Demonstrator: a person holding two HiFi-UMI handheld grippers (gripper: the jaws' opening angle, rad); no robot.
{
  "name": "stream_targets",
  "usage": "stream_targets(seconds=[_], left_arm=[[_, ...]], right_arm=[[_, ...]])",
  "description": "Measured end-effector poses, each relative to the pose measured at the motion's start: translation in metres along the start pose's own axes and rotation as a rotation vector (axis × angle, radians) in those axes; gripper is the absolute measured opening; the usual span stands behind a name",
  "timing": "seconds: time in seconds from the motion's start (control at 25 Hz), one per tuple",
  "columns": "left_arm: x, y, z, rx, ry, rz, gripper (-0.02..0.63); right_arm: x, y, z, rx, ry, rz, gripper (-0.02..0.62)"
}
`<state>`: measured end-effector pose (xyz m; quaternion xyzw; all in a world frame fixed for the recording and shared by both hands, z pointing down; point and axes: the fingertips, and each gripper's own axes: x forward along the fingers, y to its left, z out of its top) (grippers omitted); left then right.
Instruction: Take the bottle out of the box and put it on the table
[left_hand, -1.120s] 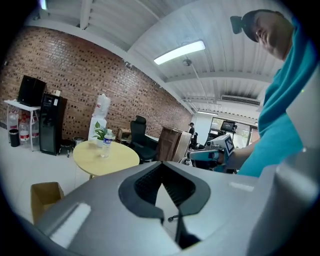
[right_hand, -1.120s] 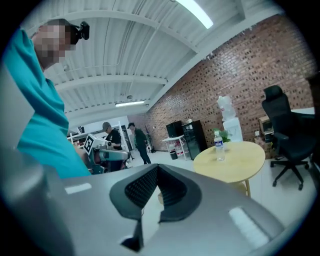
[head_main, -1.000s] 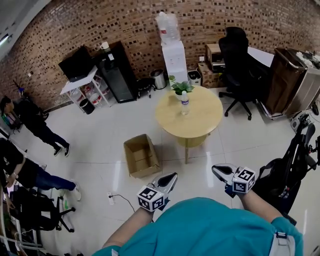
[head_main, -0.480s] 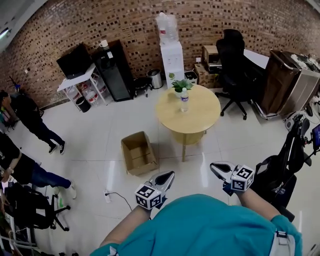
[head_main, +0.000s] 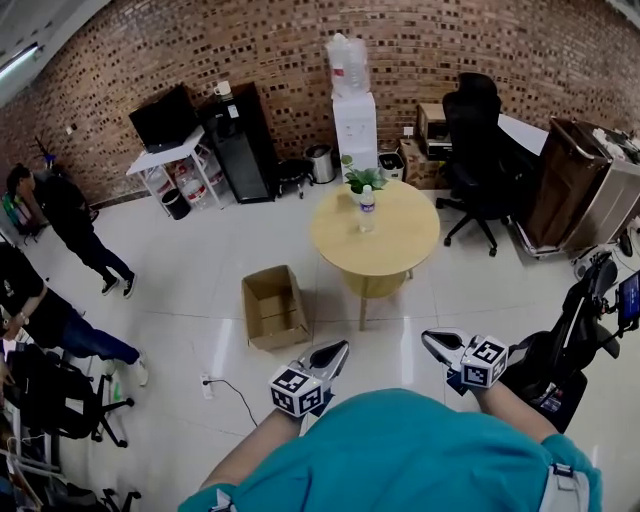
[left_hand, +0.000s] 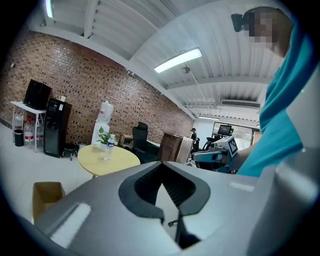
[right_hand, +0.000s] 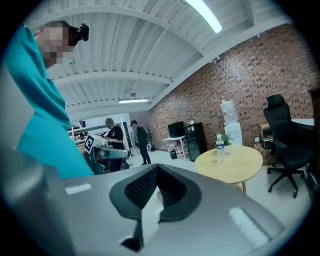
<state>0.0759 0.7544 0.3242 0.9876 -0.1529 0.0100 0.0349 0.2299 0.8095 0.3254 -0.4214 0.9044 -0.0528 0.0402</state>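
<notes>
A clear water bottle (head_main: 367, 205) with a white label stands upright on the round yellow table (head_main: 385, 250), beside a small potted plant (head_main: 364, 177). It also shows in the left gripper view as the bottle (left_hand: 108, 148) and in the right gripper view as the bottle (right_hand: 219, 148). An open cardboard box (head_main: 274, 308) sits on the white floor left of the table and looks empty. My left gripper (head_main: 343, 348) and right gripper (head_main: 428, 337) are held level in front of my body, well short of box and table. Both are shut with nothing between their jaws.
A water dispenser (head_main: 352, 110), a black cabinet (head_main: 240, 140) and a black office chair (head_main: 478, 140) stand along the brick wall. Two people (head_main: 70, 220) are at the left, near a chair (head_main: 60, 400). A cable (head_main: 235, 390) lies on the floor by my left gripper.
The head view has swung slightly, so the room sits a little differently in frame. The standing person at the left has stepped along. Both grippers stay shut and empty.
</notes>
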Motion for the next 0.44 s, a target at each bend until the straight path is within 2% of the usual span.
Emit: stream_targets(seconds=[0.2, 0.44], left_arm=[[0.006, 0.009, -0.007, -0.006, 0.025, 0.022, 0.002], [0.007, 0.018, -0.002, -0.015, 0.007, -0.014, 0.002]], right_arm=[[0.003, -0.008, -0.003, 0.004, 0.008, 0.017, 0.0], [0.016, -0.008, -0.002, -0.018, 0.008, 0.027, 0.0]])
